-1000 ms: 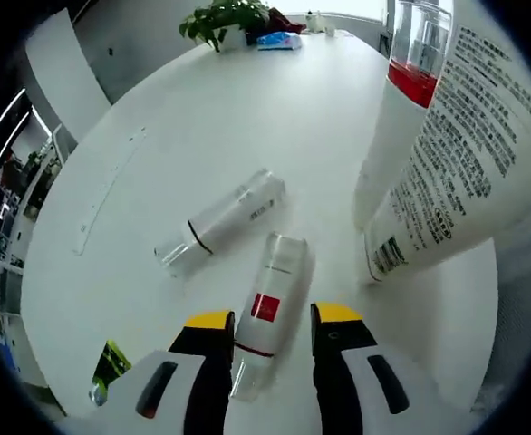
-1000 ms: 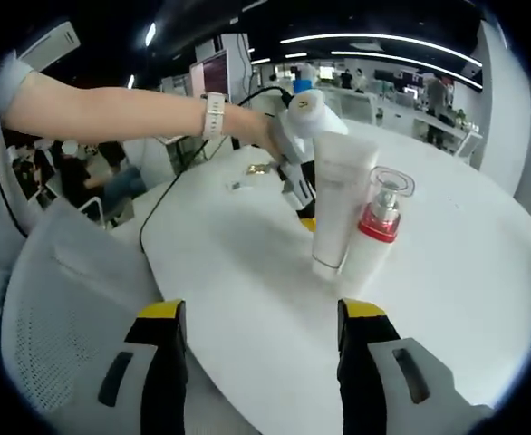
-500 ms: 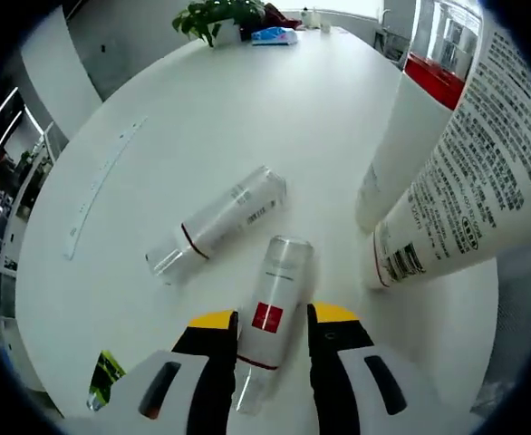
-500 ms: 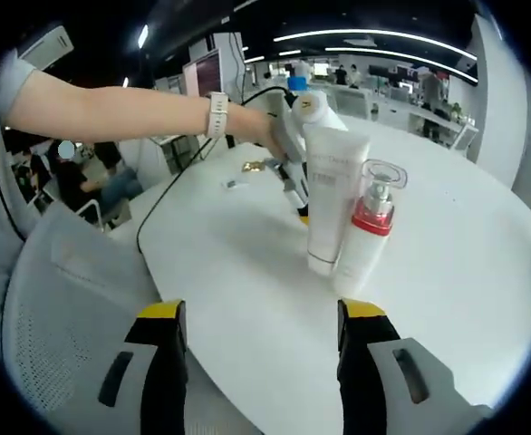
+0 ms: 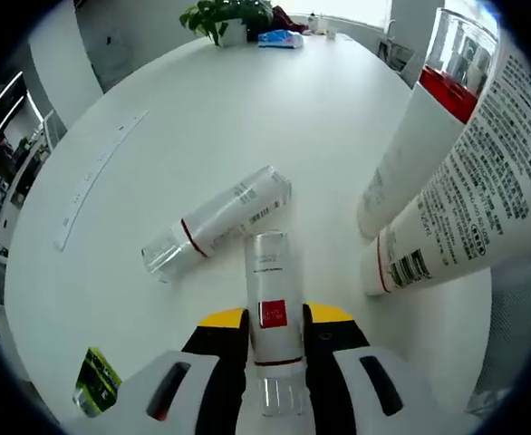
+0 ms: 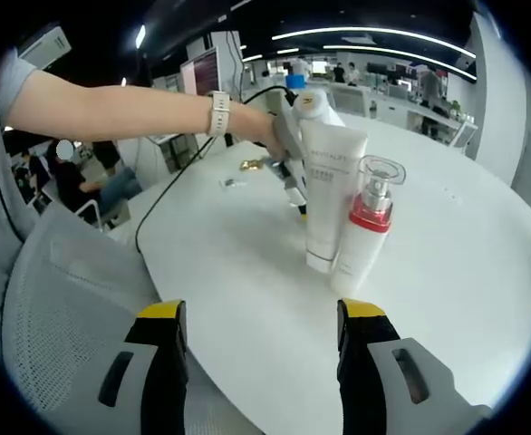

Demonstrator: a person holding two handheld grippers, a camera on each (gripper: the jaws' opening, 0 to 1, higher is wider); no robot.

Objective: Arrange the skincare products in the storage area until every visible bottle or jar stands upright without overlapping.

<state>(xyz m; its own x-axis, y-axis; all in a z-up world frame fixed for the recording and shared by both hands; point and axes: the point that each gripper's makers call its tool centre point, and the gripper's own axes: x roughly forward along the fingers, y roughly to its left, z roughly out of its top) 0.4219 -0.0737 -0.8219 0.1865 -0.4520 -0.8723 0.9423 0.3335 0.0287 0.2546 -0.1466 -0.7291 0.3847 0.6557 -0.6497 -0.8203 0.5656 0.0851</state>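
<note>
Left hand-held gripper [image 5: 275,319] is pinching the clear bottle with the red label [image 5: 273,313] between its yellow-tipped jaws; the bottle is lying along the jaws, its far end pointing out over the white table [image 5: 184,109]. A 2nd clear bottle [image 5: 218,222] is lying on its side just beyond and to the left, its far end near the gripped bottle's far end; can't tell if they are touching.

On the right of the left gripper view, 2 items are standing upright close together: a white tube with black print [image 5: 469,199] and, just behind it, a white pump bottle with a red collar and clear cap [image 5: 417,136]. A small green packet [image 5: 95,379] is lying at the near left of the table. A potted plant [image 5: 225,16] and a blue pack [image 5: 279,38] are sitting at the far edge.

In the right gripper view, the right hand-held gripper [image 6: 258,326] is hanging spread wide, holding nothing, near the table edge. The tube [image 6: 329,195] and pump bottle [image 6: 363,227] are standing side by side mid-table. Behind them a person's arm with a white wristband [image 6: 216,113] is reaching in, holding the left hand-held gripper [image 6: 293,149]. A grey mesh chair [image 6: 66,335] is sitting at the near left.
</note>
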